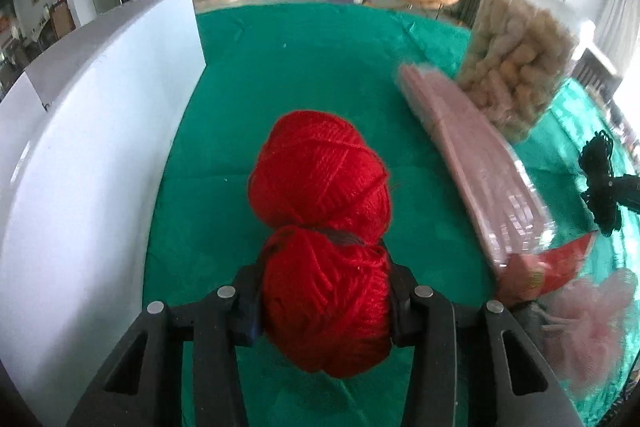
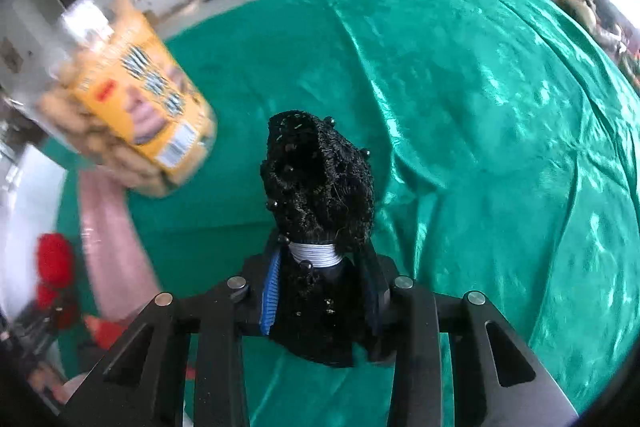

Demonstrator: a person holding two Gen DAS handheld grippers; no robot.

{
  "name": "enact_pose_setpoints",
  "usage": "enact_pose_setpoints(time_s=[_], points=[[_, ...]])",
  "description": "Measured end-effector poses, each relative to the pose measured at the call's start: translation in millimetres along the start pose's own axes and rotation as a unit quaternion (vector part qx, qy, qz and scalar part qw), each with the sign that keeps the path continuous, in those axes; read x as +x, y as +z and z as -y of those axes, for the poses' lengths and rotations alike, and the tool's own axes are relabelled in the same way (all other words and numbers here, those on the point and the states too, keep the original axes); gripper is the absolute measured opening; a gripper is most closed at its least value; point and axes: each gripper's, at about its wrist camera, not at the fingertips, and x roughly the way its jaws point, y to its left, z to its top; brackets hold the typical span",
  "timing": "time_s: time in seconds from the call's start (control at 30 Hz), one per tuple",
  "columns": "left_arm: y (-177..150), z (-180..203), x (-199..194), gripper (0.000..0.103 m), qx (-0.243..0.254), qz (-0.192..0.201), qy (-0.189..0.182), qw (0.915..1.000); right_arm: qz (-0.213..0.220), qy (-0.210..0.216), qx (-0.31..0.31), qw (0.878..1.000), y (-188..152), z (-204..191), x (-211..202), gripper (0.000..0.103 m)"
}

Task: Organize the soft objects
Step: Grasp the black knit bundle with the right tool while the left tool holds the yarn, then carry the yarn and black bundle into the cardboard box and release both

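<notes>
A skein of red yarn point(image 1: 320, 187), pinched at its waist into two lobes, is clamped in my left gripper point(image 1: 326, 303) above the green cloth point(image 1: 280, 75). The lower lobe sits between the pads and the upper lobe sticks out ahead. In the right wrist view the red yarn point(image 2: 56, 259) shows blurred at the far left. My right gripper point(image 2: 324, 295) is shut on a black beaded lace piece point(image 2: 316, 179) with a white ribbed band, held off the cloth. That black lace piece point(image 1: 600, 179) also appears at the right edge of the left wrist view.
A white box wall point(image 1: 92, 147) stands close on the left. A clear jar of beige snacks point(image 1: 516, 67) with a yellow label point(image 2: 132, 99) stands on the cloth, with a long pink packet point(image 1: 480, 163) beside it. A red wrapper point(image 1: 568, 259) and a pink fluffy thing point(image 1: 588, 315) lie nearer me.
</notes>
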Motion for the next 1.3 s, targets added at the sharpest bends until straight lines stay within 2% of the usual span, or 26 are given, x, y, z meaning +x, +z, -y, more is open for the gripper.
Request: enact_pose_setpoints(time_s=[0.13,0.27,0.4,0.53,0.63,0.77,0.83,0.87,0.9,0.93,0.97,1.03,1.07,1.17,1.27,1.3], points=[[3.5,0.3,-21.5,0.044,-0.030,0.020,-0.039,0.9986,0.034,-0.025,-0.025,0.999,3.7,-7.0,-36.4,0.036],[14.5,2.2,-61.5,0.044,-0.042,0.058,-0.066,0.9952,0.062,-0.003,-0.029,0.998,14.7,-26.6,-75.8,0.036],[16.4,-10.7,-114.6,0.044,-0.053,0.097,-0.086,0.9902,0.079,0.022,-0.080,0.993,8.6,-78.3,-107.4,0.036],[9.5,-43.6,-166.2,0.044,-0.055,0.125,-0.084,0.9871,0.077,0.081,-0.133,0.985,-12.6,-152.9,-130.2,0.036],[-2.6,-87.1,-203.9,0.045,-0.051,0.144,-0.038,0.9876,0.076,0.144,-0.179,0.970,-34.1,-218.1,-149.6,0.036],[-25.1,-162.6,-233.8,0.048,-0.082,0.140,0.054,0.9853,0.056,0.222,-0.230,0.946,-66.5,-302.4,-160.4,0.036],[-37.1,-190.7,-236.5,0.058,-0.099,0.129,0.105,0.9811,0.032,0.264,-0.239,0.934,-84.7,-339.8,-155.6,0.039],[-45.6,-208.1,-235.7,0.075,-0.112,0.117,0.144,0.9763,0.016,0.287,-0.242,0.927,-94.9,-357.0,-150.4,0.043],[-52.2,-218.6,-234.4,0.093,-0.122,0.112,0.164,0.9726,0.004,0.305,-0.242,0.921,-103.9,-365.7,-142.7,0.052],[-59.0,-227.0,-233.6,0.097,-0.131,0.112,0.176,0.9693,-0.009,0.321,-0.244,0.915,-110.2,-373.9,-137.2,0.067],[-67.2,-234.9,-232.8,0.097,-0.139,0.116,0.183,0.9663,-0.028,0.337,-0.245,0.909,-117.5,-381.6,-130.1,0.072],[-81.0,-243.2,-230.1,0.097,-0.152,0.112,0.188,0.9639,-0.040,0.339,-0.249,0.906,-121.1,-382.0,-122.8,0.071],[-84.0,-243.4,-228.9,0.097,-0.154,0.111,0.185,0.9643,-0.032,0.333,-0.253,0.908,-122.1,-374.6,-121.4,0.071],[-87.6,-225.1,-224.7,0.097,-0.149,0.119,0.158,0.9688,0.017,0.287,-0.245,0.926,-111.2,-346.5,-119.6,0.071],[-70.5,-184.3,-214.6,0.097,-0.126,0.129,0.107,0.9779,0.084,0.203,-0.224,0.949,-100.2,-286.5,-119.2,0.071],[-62.3,-163.2,-211.5,0.097,-0.112,0.133,0.082,0.9813,0.103,0.167,-0.208,0.958,-92.6,-252.8,-115.2,0.071]])
